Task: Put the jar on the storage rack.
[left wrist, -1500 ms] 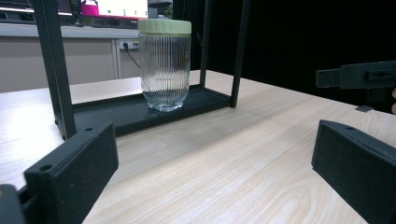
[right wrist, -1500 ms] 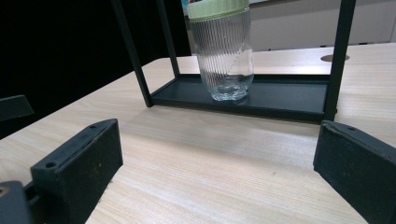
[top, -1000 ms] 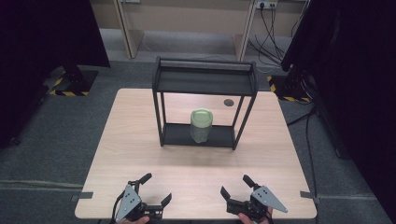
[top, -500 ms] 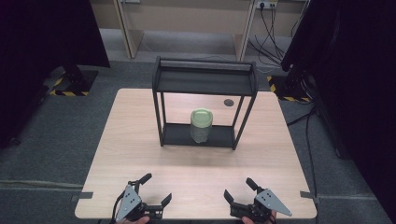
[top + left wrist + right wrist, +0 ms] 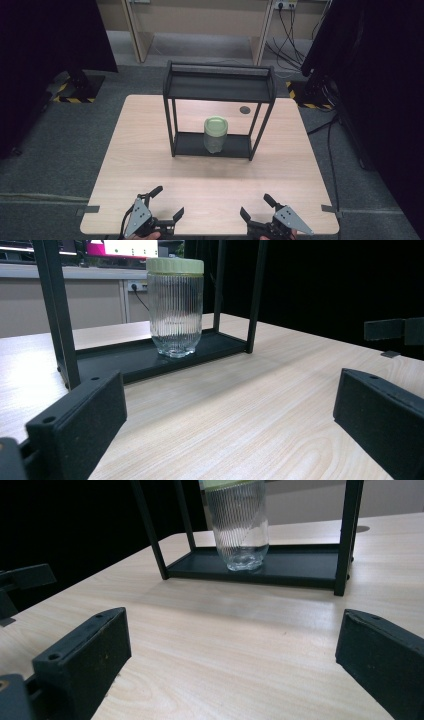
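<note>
A ribbed clear glass jar (image 5: pixel 216 135) with a pale green lid stands upright on the lower shelf of a black two-tier metal rack (image 5: pixel 220 88) at the table's middle back. My left gripper (image 5: pixel 168 202) rests open at the near edge on the left, and my right gripper (image 5: pixel 255 205) rests open at the near edge on the right. Both are far from the jar and hold nothing. In the left gripper view the jar (image 5: pixel 176 305) stands ahead, left of centre, between the wide-apart jaws of the left gripper (image 5: pixel 227 390). In the right gripper view the jar (image 5: pixel 237 525) sits on the rack's shelf (image 5: pixel 295 562), ahead of the right gripper (image 5: pixel 232 630).
The rack's top shelf is bare, and its four thin posts frame the jar. A small dark round disc (image 5: pixel 244 109) lies on the wooden table (image 5: pixel 150 150) behind the rack at the right. Bare tabletop stretches between the grippers and the rack. Black curtains hang at both sides.
My right gripper has slid slightly to the right and back toward the near edge. The left gripper and the jar have not moved.
</note>
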Action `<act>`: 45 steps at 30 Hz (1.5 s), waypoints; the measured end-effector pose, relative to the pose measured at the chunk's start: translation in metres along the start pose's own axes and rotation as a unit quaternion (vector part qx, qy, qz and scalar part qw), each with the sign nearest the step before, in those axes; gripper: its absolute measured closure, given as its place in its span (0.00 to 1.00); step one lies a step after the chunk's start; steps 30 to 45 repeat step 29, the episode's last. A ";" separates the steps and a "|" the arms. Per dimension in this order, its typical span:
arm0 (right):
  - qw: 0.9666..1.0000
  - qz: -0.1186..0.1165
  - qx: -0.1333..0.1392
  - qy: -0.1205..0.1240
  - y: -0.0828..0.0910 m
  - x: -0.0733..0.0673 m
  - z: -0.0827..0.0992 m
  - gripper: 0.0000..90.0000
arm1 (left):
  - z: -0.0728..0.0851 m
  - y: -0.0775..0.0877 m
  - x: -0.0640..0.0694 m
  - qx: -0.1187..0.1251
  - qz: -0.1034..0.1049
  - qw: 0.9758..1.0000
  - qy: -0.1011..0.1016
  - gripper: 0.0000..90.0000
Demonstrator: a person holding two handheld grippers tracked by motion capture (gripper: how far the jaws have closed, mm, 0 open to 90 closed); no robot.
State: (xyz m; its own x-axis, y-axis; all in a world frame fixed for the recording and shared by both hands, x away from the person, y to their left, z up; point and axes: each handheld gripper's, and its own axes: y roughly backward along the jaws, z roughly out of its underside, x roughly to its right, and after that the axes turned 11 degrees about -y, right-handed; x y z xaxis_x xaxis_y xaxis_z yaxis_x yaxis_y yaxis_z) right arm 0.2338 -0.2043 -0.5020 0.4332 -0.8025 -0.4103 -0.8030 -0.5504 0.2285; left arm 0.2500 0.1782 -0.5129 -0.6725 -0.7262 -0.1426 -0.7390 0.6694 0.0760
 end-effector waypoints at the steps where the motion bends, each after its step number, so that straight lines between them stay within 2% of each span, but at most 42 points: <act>1: 1.000 0.000 -0.001 0.000 0.001 0.000 0.001 0.02 | 0.000 0.000 0.000 0.000 0.000 1.000 0.000 0.00; 22: 1.000 0.003 -0.001 -0.012 0.012 0.004 0.008 0.02 | 0.000 0.000 0.000 0.000 0.000 1.000 0.001 0.00; 45: 1.000 0.004 0.001 -0.011 0.010 0.004 0.009 0.02 | 0.000 0.000 0.000 -0.001 0.000 1.000 0.001 0.00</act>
